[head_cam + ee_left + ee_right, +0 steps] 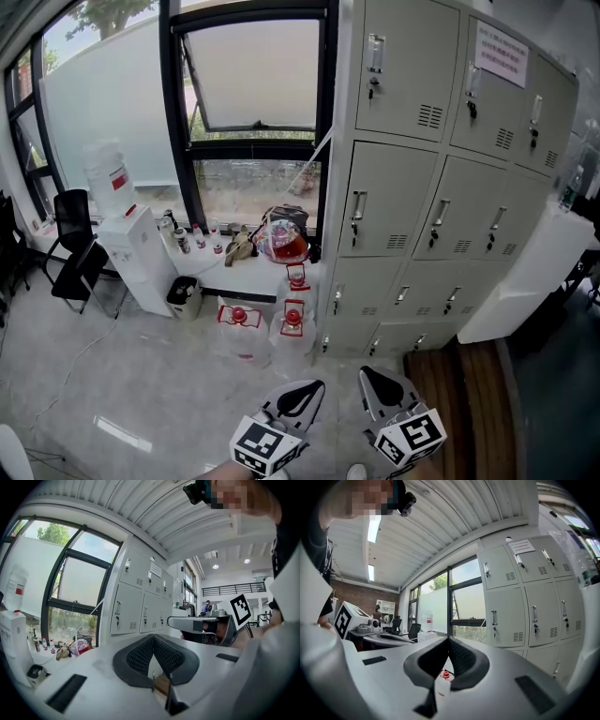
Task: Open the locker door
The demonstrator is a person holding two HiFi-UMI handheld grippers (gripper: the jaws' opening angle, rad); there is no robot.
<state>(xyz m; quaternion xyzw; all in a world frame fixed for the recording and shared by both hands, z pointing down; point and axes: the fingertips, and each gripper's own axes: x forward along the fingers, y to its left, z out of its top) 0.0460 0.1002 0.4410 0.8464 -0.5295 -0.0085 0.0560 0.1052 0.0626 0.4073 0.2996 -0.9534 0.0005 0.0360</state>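
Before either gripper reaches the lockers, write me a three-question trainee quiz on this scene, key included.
1. True or false: the left gripper has its jaws wide apart.
2. On which row of the lockers is the paper notice stuck? A) top; B) middle; C) bottom.
3. Fill in: the caps of the water jugs beside the lockers are ____.
Key: 1 false, the jaws are together with nothing between them; 2 A; 3 red.
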